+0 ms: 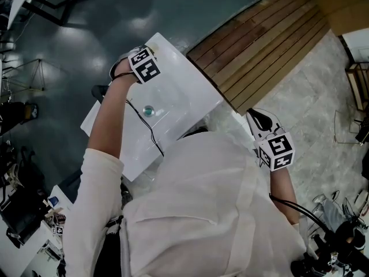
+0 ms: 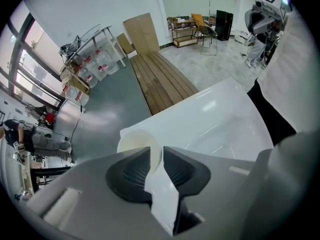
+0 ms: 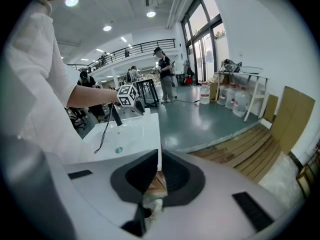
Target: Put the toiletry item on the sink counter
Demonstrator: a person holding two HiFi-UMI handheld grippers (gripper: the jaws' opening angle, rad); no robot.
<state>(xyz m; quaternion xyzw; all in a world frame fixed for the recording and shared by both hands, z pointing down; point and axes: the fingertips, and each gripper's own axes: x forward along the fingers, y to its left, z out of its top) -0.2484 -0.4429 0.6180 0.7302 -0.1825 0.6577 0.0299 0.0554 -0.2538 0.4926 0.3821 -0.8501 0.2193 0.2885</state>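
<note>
— Where's the toiletry item?

— The left claw [image 2: 156, 151] pinches the white cup [image 2: 135, 140] by its rim, at the far corner of the sink worktop [image 2: 172, 120]. I can't tell if its base touches.

— And finishing?

— I'd set it flat, clear of the basin [image 1: 168, 105], then open slowly. The right claw [image 3: 159, 159] is closed on nothing, off to the side.

A smooth, creamy cup [image 2: 136, 143] that looks like plastic and is not shiny is seen at the tips of the left gripper [image 2: 157, 151]. The gripper's pads [image 2: 132, 171] are black, ribbed and dull. Under the gripper a white sink [image 2: 215, 119] is seen, smooth and very shiny. Beyond it, brown wood planks [image 2: 162, 81] and a glossy grey floor [image 2: 107, 119] are seen.
</note>
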